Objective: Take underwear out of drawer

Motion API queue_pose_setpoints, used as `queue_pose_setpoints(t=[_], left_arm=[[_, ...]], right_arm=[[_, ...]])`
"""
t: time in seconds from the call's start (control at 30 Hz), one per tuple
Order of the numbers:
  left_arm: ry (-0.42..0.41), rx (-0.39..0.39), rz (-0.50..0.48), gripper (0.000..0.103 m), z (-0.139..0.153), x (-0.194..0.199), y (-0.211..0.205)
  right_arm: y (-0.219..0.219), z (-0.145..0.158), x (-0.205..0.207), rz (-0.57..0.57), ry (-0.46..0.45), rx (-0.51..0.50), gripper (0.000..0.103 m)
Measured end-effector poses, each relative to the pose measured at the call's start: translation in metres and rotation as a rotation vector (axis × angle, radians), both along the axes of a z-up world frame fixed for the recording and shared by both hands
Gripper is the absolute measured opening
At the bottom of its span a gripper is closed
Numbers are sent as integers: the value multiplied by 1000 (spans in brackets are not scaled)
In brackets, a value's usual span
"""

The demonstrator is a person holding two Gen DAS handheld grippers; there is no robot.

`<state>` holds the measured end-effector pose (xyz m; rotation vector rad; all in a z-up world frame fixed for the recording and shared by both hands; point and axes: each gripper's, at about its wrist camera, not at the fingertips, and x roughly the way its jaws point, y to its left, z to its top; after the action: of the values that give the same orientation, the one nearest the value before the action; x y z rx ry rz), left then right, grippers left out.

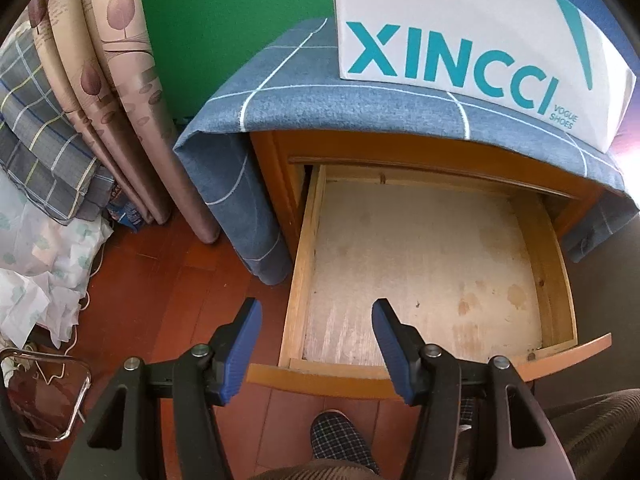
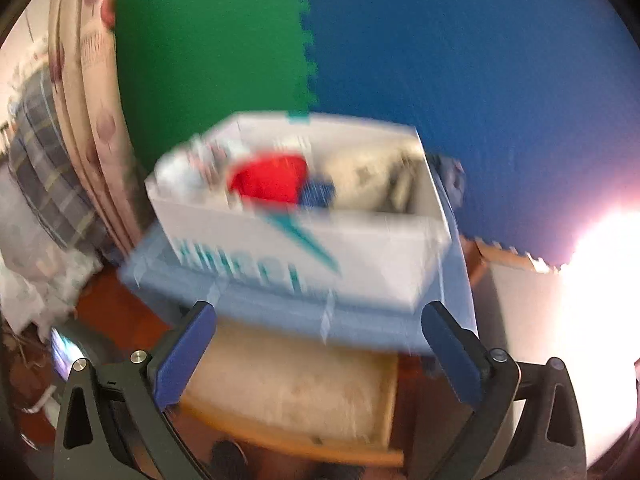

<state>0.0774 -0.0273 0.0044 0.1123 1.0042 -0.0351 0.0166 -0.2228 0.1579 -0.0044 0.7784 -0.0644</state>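
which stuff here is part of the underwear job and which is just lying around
Belongs to the job:
- open drawer, bare inside
- white shoe box on the cabinet, holding red and other fabric items, blurred
- left hand-held gripper, open
- right hand-held gripper, open

Just lying about:
- blue checked cloth over the cabinet
- patterned curtain
- plaid bedding
- slipper

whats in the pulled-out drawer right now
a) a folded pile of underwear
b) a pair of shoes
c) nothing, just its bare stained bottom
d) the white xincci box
c: in the left wrist view the open drawer shows only its bare, stained bottom panel, while the white box sits up on the blue cloth that covers the cabinet top, and the left gripper hangs open and empty above the drawer's front edge.
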Motion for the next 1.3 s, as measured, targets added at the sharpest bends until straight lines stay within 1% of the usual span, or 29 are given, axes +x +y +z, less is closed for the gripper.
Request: queue_pose_setpoints(t=[0.1, 0.2, 0.27, 0.5, 0.87, 1.3], left_arm=[[0, 3, -13, 59, 0, -6, -3], [-3, 15, -42, 59, 0, -15, -10], [-9, 25, -60, 59, 0, -20, -15], [-29, 58, -94, 59, 0, -28, -25], [-24, 50, -111, 59, -1, -27, -27], [-21, 42, -119, 59, -2, -27, -27]], right_arm=[[0, -47, -18, -20, 99, -7, 102], [2, -82, -29, -22, 164, -3, 102], [5, -94, -33, -29, 179, -5, 102], [3, -123, -41, -39, 215, 22, 102], [-5, -133, -38, -57, 233, 68, 102], [-3, -136, -35, -54, 252, 49, 102]])
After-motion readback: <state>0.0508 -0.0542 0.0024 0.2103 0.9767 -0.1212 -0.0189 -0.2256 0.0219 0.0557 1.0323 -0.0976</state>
